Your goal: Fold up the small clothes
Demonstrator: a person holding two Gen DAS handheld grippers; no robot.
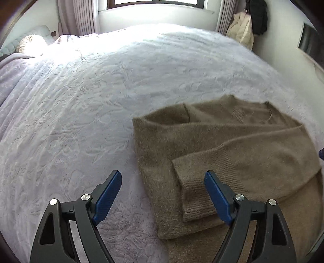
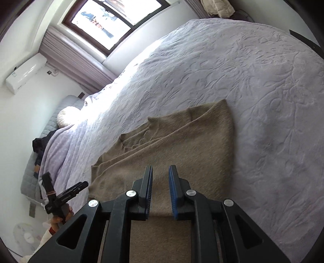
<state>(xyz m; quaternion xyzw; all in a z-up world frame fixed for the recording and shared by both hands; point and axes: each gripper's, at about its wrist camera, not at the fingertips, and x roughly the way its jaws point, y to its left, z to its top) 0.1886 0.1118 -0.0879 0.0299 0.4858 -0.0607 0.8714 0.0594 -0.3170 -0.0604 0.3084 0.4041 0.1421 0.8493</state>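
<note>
A fuzzy tan sweater (image 1: 232, 145) lies flat on the lavender bedspread (image 1: 91, 97), with one sleeve folded across its body and the ribbed cuff (image 1: 194, 194) near me. My left gripper (image 1: 163, 178) is open above the sweater's left edge and the cuff, holding nothing. In the right wrist view the same sweater (image 2: 172, 141) lies under my right gripper (image 2: 161, 174), whose jaws stand a narrow gap apart with nothing between them. The left gripper also shows in the right wrist view (image 2: 62, 194), held in a hand.
The bedspread (image 2: 253, 81) spreads wide around the sweater. Pillows (image 1: 32, 43) and a headboard sit at one end. A window (image 2: 113, 18) with curtains, an air conditioner (image 2: 24, 72), hanging coats (image 1: 249, 24) and a small fan (image 2: 24, 234) line the room.
</note>
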